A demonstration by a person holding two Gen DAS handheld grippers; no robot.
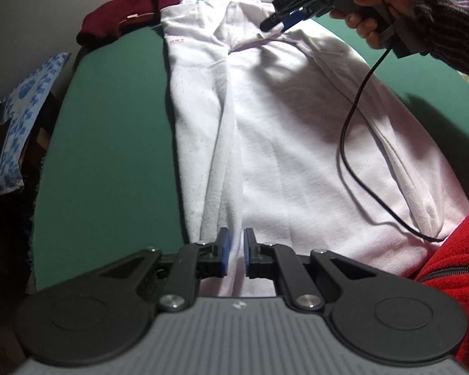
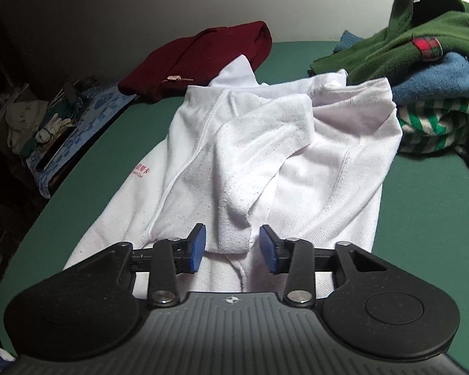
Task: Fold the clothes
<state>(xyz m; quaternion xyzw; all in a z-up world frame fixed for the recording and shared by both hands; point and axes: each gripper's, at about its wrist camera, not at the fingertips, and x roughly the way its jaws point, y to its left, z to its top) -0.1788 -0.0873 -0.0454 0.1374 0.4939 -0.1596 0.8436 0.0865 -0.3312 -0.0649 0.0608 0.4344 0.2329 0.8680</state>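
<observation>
**White polo shirt spread lengthwise on green table, left gripper pinching its hem**

The white polo shirt (image 1: 297, 143) lay flat along the green table (image 1: 109, 162), collar end far from the left gripper (image 1: 236, 251) and hem end near it. The left long edge was already folded inward, giving a straight vertical crease down the cloth. The left gripper's blue pads stood narrow, with a ridge of white hem fabric pinched between them.

The right gripper (image 1: 276, 22), held in a hand (image 1: 369, 15) with a striped sleeve, hung over the collar region. In the right wrist view its jaws (image 2: 233, 247) stood moderately apart, a folded sleeve tip lying between them; the pads did not press on the cloth. A black cable (image 1: 350, 143) trailed from this gripper across the shirt's right side.

Open room: a wide bare strip of green table ran along the shirt's left edge, and a smaller bare patch lay to the right of it. The far table edge was crowded. A maroon garment (image 2: 203, 59) sat at the far left corner, touching the shirt's collar area. A heap at the far right held a green fleece (image 2: 422, 31) on top, a blue fleece (image 2: 437, 78) under it, and a green-and-white striped piece (image 2: 434, 125) lowest, just beside the shirt's shoulder.

A red fleece (image 1: 453, 265) showed at the near right. Off the table's left edge sat a blue patterned cloth (image 1: 25, 109). No containers were seen.
</observation>
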